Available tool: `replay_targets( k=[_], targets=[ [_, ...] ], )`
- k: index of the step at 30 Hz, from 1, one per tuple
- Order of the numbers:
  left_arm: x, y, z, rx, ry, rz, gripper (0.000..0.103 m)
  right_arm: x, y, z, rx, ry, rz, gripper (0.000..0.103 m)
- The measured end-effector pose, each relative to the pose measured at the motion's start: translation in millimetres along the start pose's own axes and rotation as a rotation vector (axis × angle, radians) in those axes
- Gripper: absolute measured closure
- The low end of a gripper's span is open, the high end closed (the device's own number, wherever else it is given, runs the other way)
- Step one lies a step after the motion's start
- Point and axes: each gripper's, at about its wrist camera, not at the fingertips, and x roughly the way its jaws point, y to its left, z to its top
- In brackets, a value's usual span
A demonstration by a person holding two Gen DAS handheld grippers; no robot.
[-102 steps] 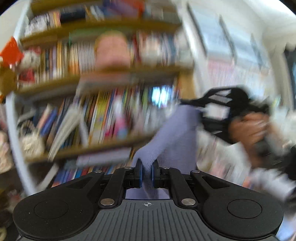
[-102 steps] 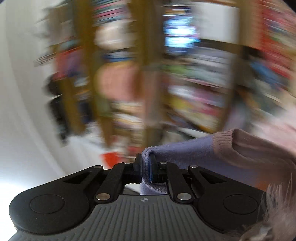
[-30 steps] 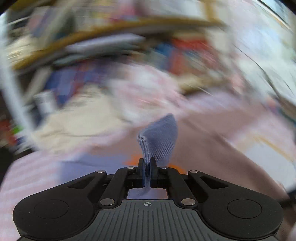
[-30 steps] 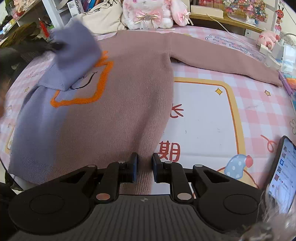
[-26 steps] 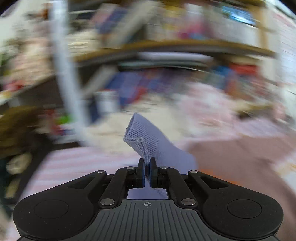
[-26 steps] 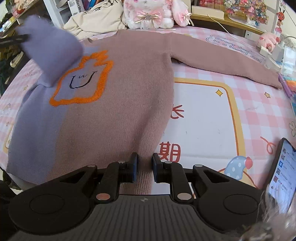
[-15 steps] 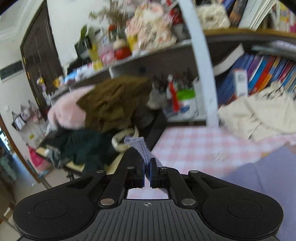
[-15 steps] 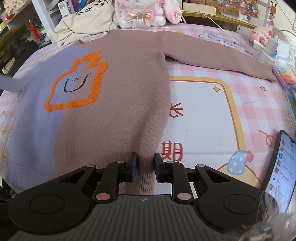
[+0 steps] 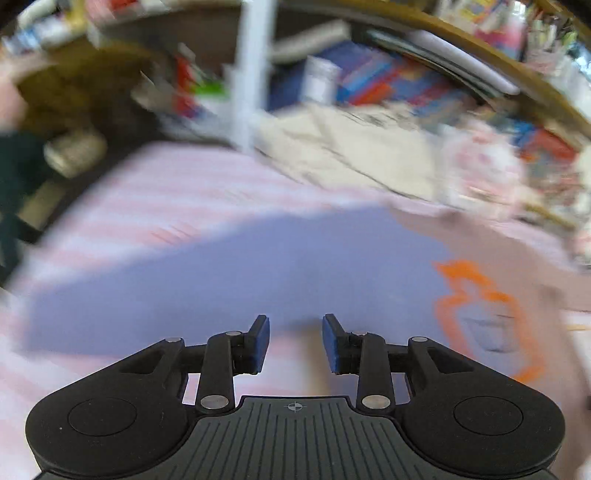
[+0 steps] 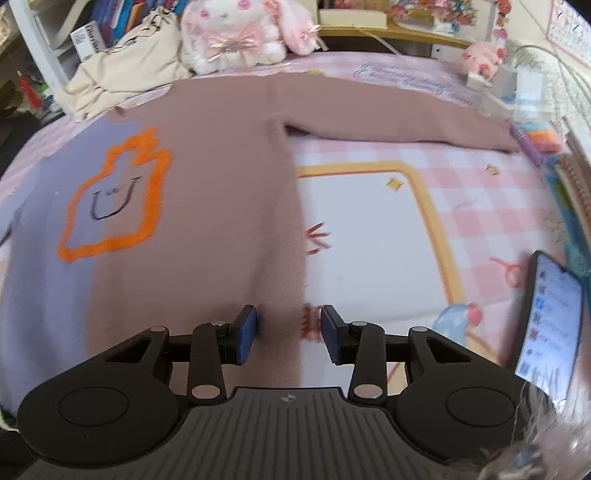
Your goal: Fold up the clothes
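My right gripper (image 10: 288, 334) sat with its jaws part open, having just widened, nothing gripped; the sweater (image 10: 207, 206) hem lay flat under and between the blue pads (image 10: 246, 334), its side edge running up through the gap. My left gripper (image 9: 294, 343) was the same: jaws just opened to a modest gap, empty, hanging over the sweater's lilac sleeve (image 9: 207, 280), which lay stretched out flat on the pink checked tablecloth (image 9: 147, 199); that view was badly motion-blurred. Sweater was spread face up across the table, lilac on the left part, dusty pink on the rest, with an orange-outlined patch (image 10: 110, 206) carrying a small smiley straddling the colour line. Its other sleeve (image 10: 399, 118) ran out straight to the right. Right of the body, bare tablecloth (image 10: 369, 229) with a yellow-bordered white panel; a phone (image 10: 546, 317) stood propped at the right edge, screen lit. Further back, a cream cloth bag (image 10: 122, 74) lay bunched by the sweater's left shoulder, and a pink-and-white plush rabbit (image 10: 243, 33) sat past the neckline. Behind those, shelves of books (image 9: 369, 81), too blurred in the left view to read.
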Motion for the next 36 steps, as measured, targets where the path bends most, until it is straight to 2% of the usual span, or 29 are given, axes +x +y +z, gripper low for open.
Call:
replay_targets(
  k=[2, 4, 6, 8, 9, 11, 16, 21, 25, 28, 31, 36],
  targets=[
    [13, -10, -1, 0.015, 0.027, 0.006, 0.071, 2, -2, 1, -0.004, 0.003, -0.006, 0.067],
    [24, -11, -1, 0.02, 0.06, 0.066, 0.071, 3, -2, -1, -0.003, 0.001, -0.005, 0.067],
    [29, -7, -1, -0.007, 0.07, 0.063, 0.072, 1, 0, -4, 0.002, -0.005, 0.006, 0.083],
    [33, -4, -2, -0.037, 0.076, 0.048, 0.083, -1, 2, -7, 0.01, -0.01, 0.017, 0.086],
    [37, -3, 0, -0.032, 0.081, 0.028, 0.1, -2, 3, -8, 0.013, -0.013, 0.022, 0.087],
    [44, -5, 6, 0.002, 0.088, -0.002, 0.1, -3, 8, -13, 0.021, -0.021, 0.023, 0.088],
    [67, 5, 30, 0.04, 0.081, 0.056, 0.099, -3, 30, -16, -0.062, -0.006, 0.072, 0.089],
    [69, -1, 27, 0.144, 0.075, 0.097, 0.092, 0, 44, -14, -0.128, -0.01, 0.073, 0.088],
    [59, -3, 19, 0.129, 0.087, 0.078, 0.091, -1, 35, -15, -0.086, -0.017, 0.076, 0.082],
    [50, -5, 10, 0.123, 0.089, 0.069, 0.091, -1, 29, -14, -0.052, -0.019, 0.092, 0.082],
    [41, -2, 1, 0.08, 0.083, 0.06, 0.099, -1, 31, -12, -0.069, -0.022, 0.091, 0.087],
    [32, 10, -4, 0.044, 0.07, 0.08, 0.1, 2, 37, -10, -0.123, -0.024, 0.092, 0.089]
  ],
)
